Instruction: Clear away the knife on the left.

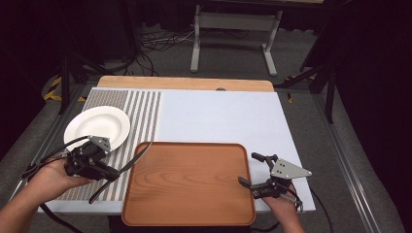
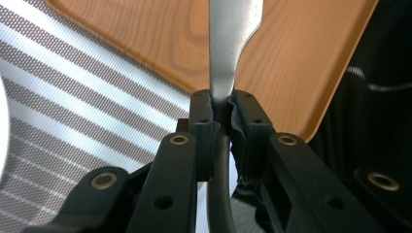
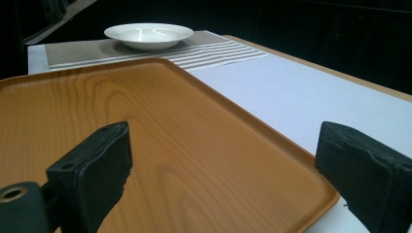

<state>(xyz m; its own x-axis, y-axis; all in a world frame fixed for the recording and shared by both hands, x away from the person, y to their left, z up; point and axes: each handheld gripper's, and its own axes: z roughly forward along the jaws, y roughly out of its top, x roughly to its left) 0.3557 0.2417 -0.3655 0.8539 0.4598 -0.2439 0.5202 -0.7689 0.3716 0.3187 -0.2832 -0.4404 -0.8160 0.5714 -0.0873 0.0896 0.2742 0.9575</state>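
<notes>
Striped mat: left gripper (image 1: 109, 174) clamps tongs (image 1: 121, 170); arms nearly shut, empty.

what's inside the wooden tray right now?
The wooden tray holds nothing; its bare grain shows across the floor. The left tongs grip a metal utensil whose flat end hangs above the tray's left rim. The mat beneath the tray is covered.

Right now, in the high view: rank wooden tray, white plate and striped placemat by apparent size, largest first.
1. wooden tray: covers the most area.
2. striped placemat: unsure against the tray; the plate, the tray and the left gripper overlap it.
3. white plate: clearly smallest, though farther from the camera than the tray.
</notes>
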